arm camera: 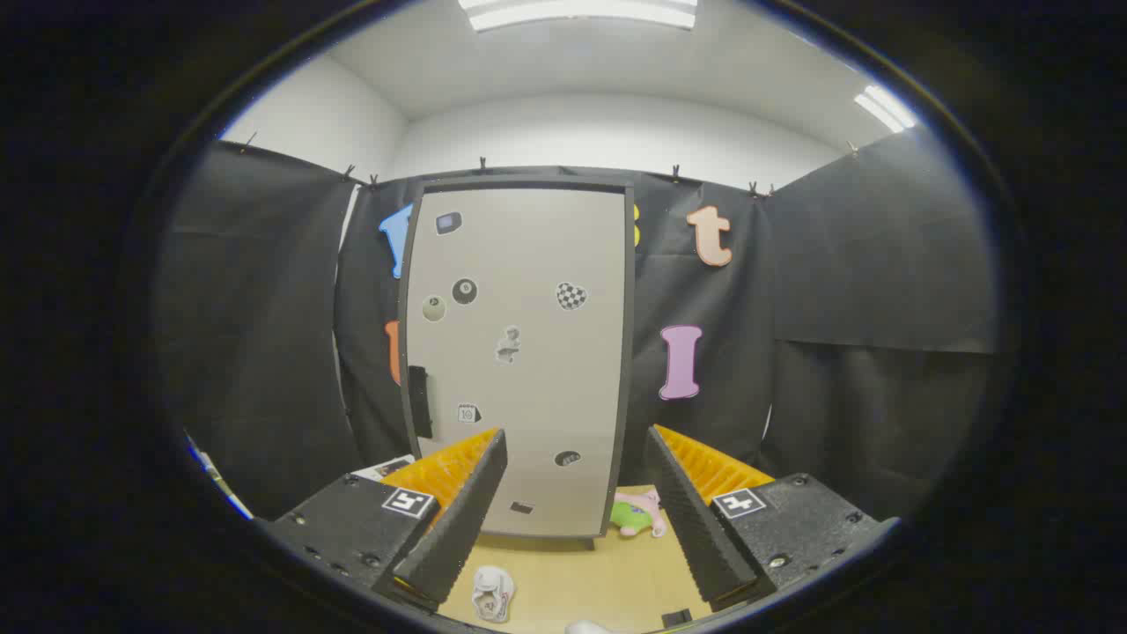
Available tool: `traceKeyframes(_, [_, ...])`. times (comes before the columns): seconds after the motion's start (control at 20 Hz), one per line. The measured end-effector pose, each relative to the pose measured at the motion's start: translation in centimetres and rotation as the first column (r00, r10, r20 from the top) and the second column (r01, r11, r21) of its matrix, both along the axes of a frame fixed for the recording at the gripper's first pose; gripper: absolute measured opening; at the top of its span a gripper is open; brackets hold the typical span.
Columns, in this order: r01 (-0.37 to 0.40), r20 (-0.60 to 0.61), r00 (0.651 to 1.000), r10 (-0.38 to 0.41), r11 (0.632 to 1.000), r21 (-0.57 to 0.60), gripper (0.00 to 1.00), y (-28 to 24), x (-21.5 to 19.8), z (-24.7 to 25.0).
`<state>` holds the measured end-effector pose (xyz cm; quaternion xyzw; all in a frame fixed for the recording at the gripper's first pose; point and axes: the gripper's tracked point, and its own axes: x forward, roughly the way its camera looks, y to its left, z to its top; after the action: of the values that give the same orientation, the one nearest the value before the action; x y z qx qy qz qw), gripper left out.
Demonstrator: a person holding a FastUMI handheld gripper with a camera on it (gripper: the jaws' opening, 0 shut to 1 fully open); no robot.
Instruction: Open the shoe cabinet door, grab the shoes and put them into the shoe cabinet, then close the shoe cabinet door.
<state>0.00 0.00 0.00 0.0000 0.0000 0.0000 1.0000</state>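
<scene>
Shoe cabinet [519,352]: we see its door closed, upright beyond the fingers.
Shoe [492,593]: on the worktop [581,572], between the fingers.
Hand-held gripper [577,493]: released, we hold nothing.

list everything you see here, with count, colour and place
cabinet: 1, grey door with dark frame, shut, upright beyond the fingers against the black wall
handle: 1, black, on the door's left edge
stickers: several, mixed colours, scattered over the door
shoe: 1, white, on the tan floor between the fingers
toy: 1, pink and green, on the floor by the cabinet's right foot
ceiling lights: 2, white, overhead
hand-held gripper: 1, fingers open, holding nothing
</scene>
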Motion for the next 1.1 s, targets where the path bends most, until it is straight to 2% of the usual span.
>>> traceKeyframes(0.75, [0.027, -0.013, 1.0, -0.027, 1.0, -0.004, 1.0, -0.6, -0.5, -0.7])
traceKeyframes(1.1, [0.014, -0.024, 1.0, -0.013, 1.0, 0.008, 1.0, 1.1, 0.8, -1.8])
